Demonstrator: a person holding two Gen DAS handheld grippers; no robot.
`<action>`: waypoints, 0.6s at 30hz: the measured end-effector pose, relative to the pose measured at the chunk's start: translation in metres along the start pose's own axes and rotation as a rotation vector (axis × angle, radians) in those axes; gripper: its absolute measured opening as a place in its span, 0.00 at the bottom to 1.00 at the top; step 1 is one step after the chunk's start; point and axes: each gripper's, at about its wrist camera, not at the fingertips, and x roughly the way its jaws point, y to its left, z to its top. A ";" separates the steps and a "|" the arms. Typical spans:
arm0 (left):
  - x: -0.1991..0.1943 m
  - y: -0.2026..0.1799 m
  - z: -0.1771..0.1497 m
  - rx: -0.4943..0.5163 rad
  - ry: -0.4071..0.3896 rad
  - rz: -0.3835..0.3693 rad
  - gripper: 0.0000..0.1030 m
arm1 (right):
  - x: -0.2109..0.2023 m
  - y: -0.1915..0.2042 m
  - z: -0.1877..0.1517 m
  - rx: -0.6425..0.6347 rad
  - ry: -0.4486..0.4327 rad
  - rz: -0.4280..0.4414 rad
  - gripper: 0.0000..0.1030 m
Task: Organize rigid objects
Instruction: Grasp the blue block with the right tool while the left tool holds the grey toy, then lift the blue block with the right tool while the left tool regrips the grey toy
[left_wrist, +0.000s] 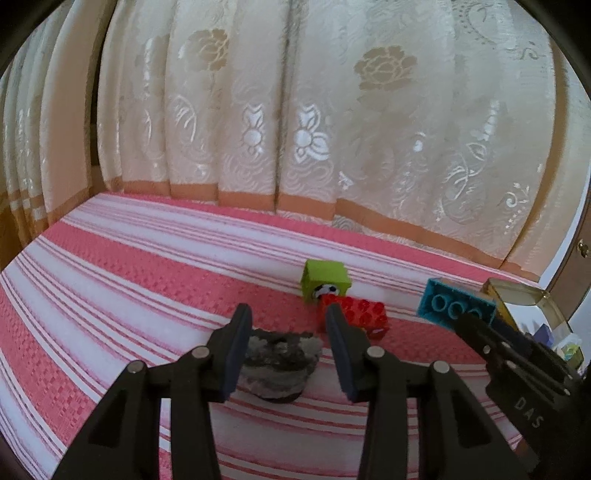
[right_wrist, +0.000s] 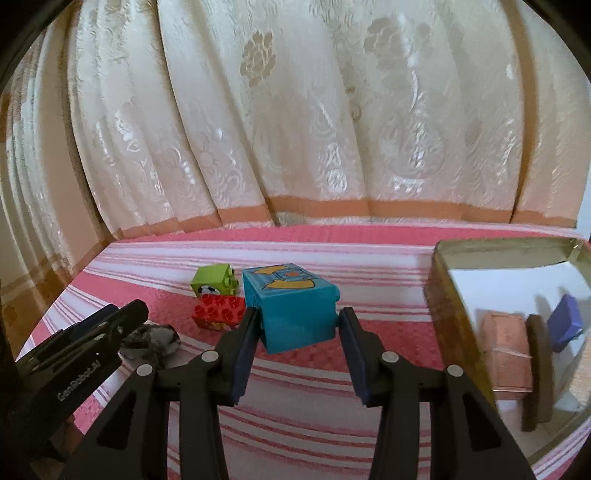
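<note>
A rough grey stone sits between the pads of my left gripper, which is shut on it just above the pink striped cloth. My right gripper is shut on a blue toy brick, which hangs tilted above the cloth. In the left wrist view that blue brick shows its hollow underside in the right gripper. A green brick and a red brick lie together beyond the stone. The right wrist view shows the left gripper over the stone.
An open metal tin stands at the right and holds a pink block, a brown disc and a purple block. A cream patterned curtain hangs along the back edge of the cloth.
</note>
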 end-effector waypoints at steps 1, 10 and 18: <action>-0.002 -0.001 0.000 0.006 -0.007 0.000 0.39 | -0.005 0.000 -0.001 -0.004 -0.014 -0.007 0.46; 0.001 0.021 0.001 -0.054 0.049 -0.070 0.39 | -0.020 -0.008 -0.005 -0.003 -0.047 -0.049 0.46; 0.015 -0.011 -0.008 0.096 0.132 -0.039 0.70 | -0.022 -0.005 -0.005 -0.017 -0.053 -0.040 0.46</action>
